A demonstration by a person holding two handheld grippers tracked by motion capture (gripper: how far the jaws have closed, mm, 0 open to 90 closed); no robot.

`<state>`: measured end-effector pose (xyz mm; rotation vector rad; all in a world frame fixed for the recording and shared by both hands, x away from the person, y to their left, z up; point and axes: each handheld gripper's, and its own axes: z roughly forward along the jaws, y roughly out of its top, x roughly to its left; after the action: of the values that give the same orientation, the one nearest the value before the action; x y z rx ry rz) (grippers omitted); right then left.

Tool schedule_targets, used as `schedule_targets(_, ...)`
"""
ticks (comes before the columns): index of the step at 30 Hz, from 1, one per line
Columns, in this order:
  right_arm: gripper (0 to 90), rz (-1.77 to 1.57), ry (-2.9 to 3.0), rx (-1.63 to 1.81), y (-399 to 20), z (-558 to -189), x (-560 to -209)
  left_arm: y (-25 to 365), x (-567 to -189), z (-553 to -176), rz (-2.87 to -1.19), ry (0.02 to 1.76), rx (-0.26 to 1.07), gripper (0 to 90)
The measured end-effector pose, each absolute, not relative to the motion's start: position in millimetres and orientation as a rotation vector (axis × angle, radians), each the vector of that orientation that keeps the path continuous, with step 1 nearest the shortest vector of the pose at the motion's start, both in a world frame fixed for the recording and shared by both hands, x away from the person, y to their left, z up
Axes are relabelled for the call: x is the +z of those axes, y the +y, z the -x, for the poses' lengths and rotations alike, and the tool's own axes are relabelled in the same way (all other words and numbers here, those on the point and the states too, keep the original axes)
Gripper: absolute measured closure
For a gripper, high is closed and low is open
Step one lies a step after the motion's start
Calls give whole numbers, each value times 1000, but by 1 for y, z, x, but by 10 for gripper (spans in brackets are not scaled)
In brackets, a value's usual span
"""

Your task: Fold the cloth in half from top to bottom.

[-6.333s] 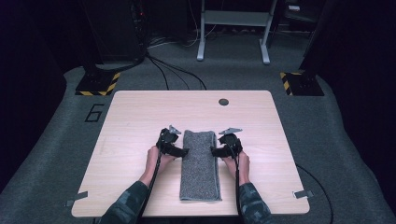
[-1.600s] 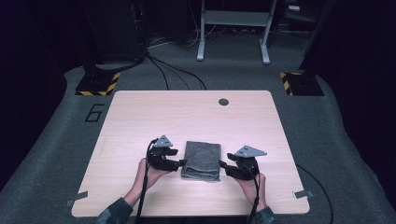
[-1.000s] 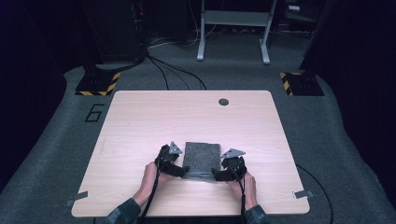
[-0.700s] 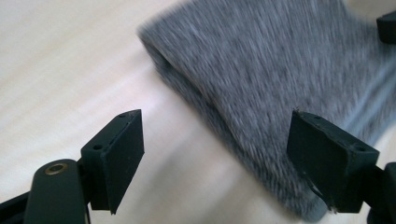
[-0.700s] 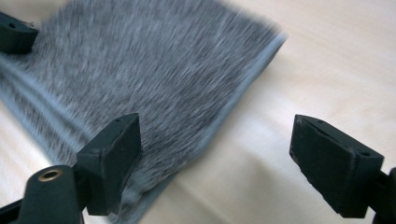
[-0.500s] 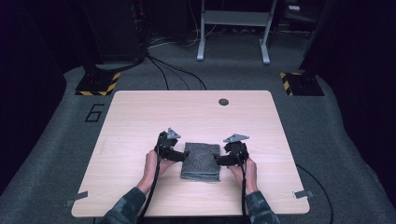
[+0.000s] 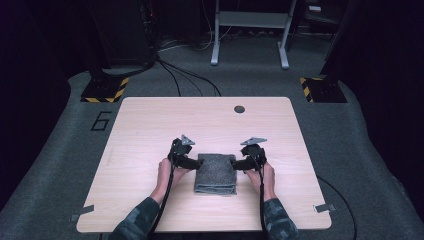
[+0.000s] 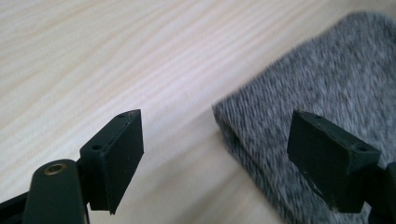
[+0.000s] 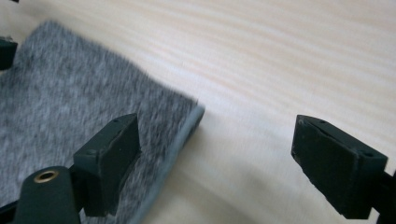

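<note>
A: Grey knitted cloth (image 7: 216,173), folded into a thick pad, lying flat on the pale wood table (image 7: 150,120) toward its near edge. Handling?

B: Likely soft, light and limp; layers may slide apart. Best taken at the stacked side edges, pinching every layer.

A: Position of each gripper?

B: Left gripper (image 7: 191,162) sits at the cloth's left far corner, right gripper (image 7: 241,164) at its right far corner. Both spread wide, holding nothing; each straddles the cloth's edge.

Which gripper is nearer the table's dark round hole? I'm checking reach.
Right. The right gripper sits almost straight below the hole; the left gripper lies farther off, leftward.
</note>
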<state>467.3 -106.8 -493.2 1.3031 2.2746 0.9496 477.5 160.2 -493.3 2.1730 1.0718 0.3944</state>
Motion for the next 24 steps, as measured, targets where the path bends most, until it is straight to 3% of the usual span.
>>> schedule_targets(5, 151, -1311, 2311, 801, -89, -489, -506, 158, -514, -491, -2210, 1138, 376, 189)
schedule_targets(11, 145, -1321, 2304, 817, -92, -493, -507, 166, -508, -486, -2163, 1151, 398, 168)
schedule_targets(18, 132, -1300, 2316, 908, -97, -460, -494, 171, -495, -454, -2141, 1069, 410, 159)
schedule_targets(24, 93, -1258, 2369, 906, -97, -420, -505, 167, -510, -417, -2200, 1009, 370, 154)
